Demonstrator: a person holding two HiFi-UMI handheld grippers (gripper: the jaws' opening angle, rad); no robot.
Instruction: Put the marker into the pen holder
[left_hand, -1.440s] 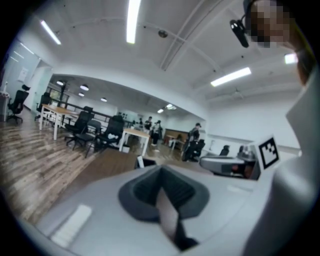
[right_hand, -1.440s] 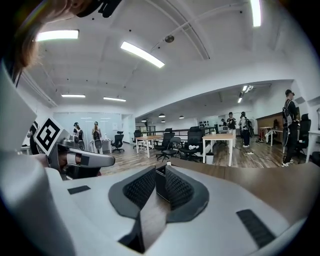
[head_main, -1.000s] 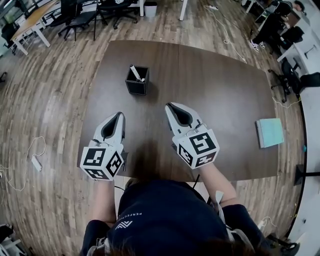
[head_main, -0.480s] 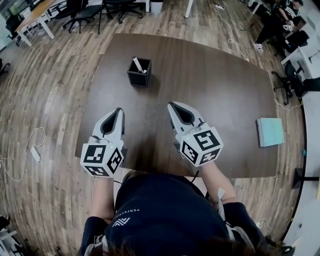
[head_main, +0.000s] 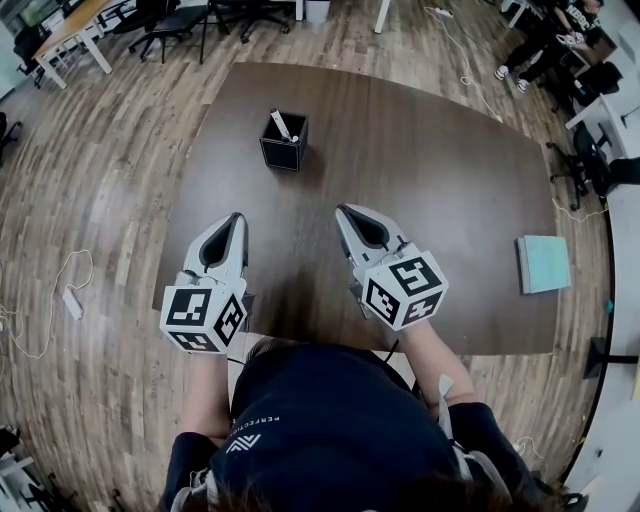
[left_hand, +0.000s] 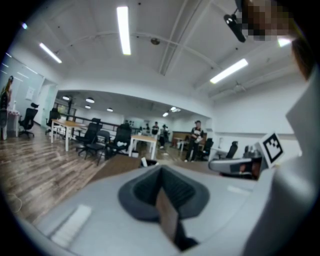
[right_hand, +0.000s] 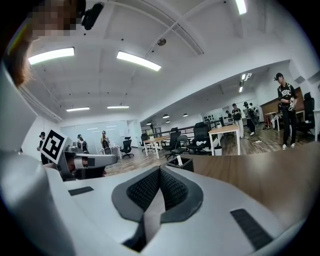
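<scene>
A black square pen holder stands on the far part of the dark wooden table, with a white marker leaning inside it. Both grippers hover over the near table edge, well short of the holder. My left gripper is shut and empty; its jaws meet in the left gripper view. My right gripper is also shut with nothing between its jaws. The right gripper view shows the pen holder and the marker just ahead of the jaws.
A teal notebook lies near the table's right edge. Office chairs and a desk stand beyond the table. A white cable lies on the wooden floor at left. People stand at the far right.
The right gripper has rolled slightly about its own axis. The head view has shifted a little, so the pen holder sits a bit higher in it. Both hands stay in place.
</scene>
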